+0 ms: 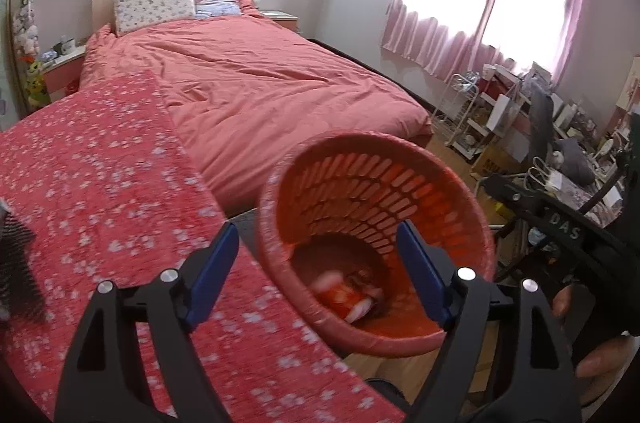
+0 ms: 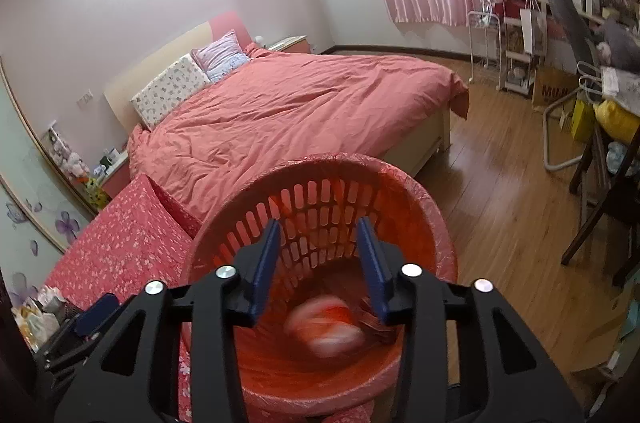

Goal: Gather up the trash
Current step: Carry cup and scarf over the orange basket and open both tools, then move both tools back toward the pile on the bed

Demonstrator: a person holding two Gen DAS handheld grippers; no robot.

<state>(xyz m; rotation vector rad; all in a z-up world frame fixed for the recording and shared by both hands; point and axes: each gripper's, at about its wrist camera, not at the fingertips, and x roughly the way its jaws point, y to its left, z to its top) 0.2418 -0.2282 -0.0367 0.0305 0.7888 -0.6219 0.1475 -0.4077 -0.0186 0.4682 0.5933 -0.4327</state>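
I'm holding the right gripper (image 2: 318, 251) over the red basket (image 2: 416, 191), jaws parted with nothing between the pads; a blurred red-and-white piece of trash (image 2: 326, 329) is sitting or tumbling low inside the basket, directly under the fingers. I'm reading this as the drop step, so I'm keeping the fingers centred over the mouth and clear of the liner film around the rim. The left gripper (image 1: 316, 269) is spread wide and empty too, one finger over the floral red cover (image 1: 100, 191), the other over the basket's opening (image 1: 360, 191); the same trash (image 1: 348, 297) is showing at the bottom, next to some darker scraps I can't identify. The basket is looking tilted toward me, just beside the covered surface; what's propping it I can't tell. Further out: bed with pink duvet (image 2: 304, 103), wooden floor (image 2: 500, 215), dark chair or table leg (image 2: 588, 223) to the right, cluttered shelves (image 2: 520, 39) under the curtains. Nothing is blocking the basket mouth.
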